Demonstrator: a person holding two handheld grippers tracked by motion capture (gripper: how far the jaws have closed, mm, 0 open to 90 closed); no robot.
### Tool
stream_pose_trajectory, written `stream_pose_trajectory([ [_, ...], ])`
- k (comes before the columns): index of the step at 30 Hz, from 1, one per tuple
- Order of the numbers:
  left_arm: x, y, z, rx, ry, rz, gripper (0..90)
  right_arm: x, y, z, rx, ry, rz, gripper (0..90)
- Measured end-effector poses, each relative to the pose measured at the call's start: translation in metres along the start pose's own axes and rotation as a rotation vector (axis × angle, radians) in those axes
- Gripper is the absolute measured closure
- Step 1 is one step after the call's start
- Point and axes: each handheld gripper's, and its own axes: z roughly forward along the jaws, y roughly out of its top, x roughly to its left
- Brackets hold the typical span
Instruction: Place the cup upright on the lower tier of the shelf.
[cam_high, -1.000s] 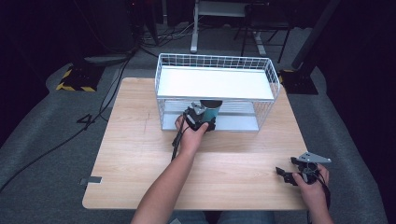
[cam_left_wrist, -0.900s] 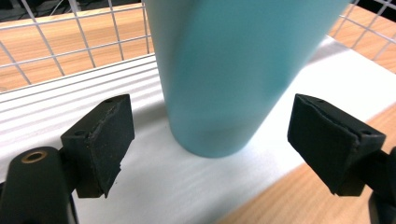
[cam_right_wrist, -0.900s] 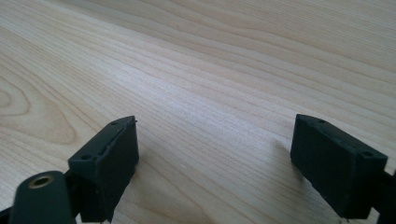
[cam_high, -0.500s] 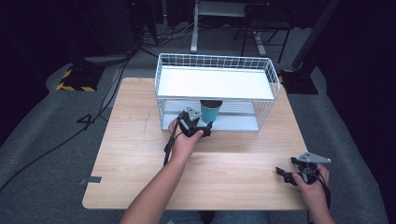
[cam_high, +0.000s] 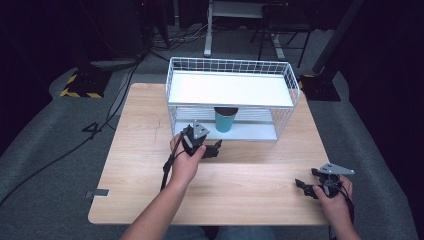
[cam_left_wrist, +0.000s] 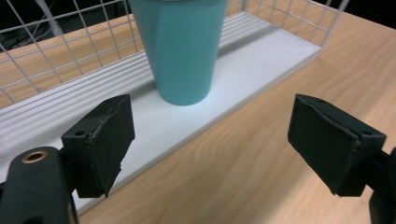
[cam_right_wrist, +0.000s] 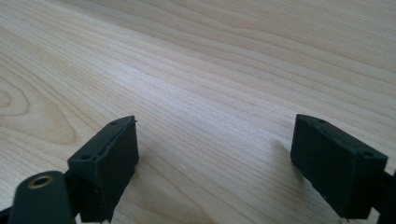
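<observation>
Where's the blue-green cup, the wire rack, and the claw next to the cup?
Cup (cam_high: 225, 120), high view, on its side wall.
Wire rack (cam_high: 230, 64), high view, on its back rim.
Left claw (cam_high: 214, 148), high view, between its open fingertips.

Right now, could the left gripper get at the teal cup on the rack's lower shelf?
Probably yes: the left gripper, jaws open, sits just before the teal cup, and the wire rack looks open on that side.

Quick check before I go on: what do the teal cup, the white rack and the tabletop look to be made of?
The teal tapered cup looks like smooth plastic: one even colour, a soft sheen, no seam. The white wire-grid rack seems to be coated metal wire, thin welded rods, with flat white shelves, the lower one ribbed; shelf material unclear. The pale wooden tabletop shows wood grain and a matte finish, solid or laminate I cannot tell.
</observation>
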Motion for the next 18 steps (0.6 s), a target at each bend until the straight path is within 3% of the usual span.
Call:
stream_pose_trajectory([
  [9,0.003,-0.011,-0.038,0.014,-0.040,0.021,15.4,0.000,0.000,0.000,0.000,0.000,0.000,15.3],
  [18,0.009,-0.026,-0.071,0.038,-0.046,0.049,15.4,0.001,0.001,0.001,0.000,-0.011,0.007,14.9],
])
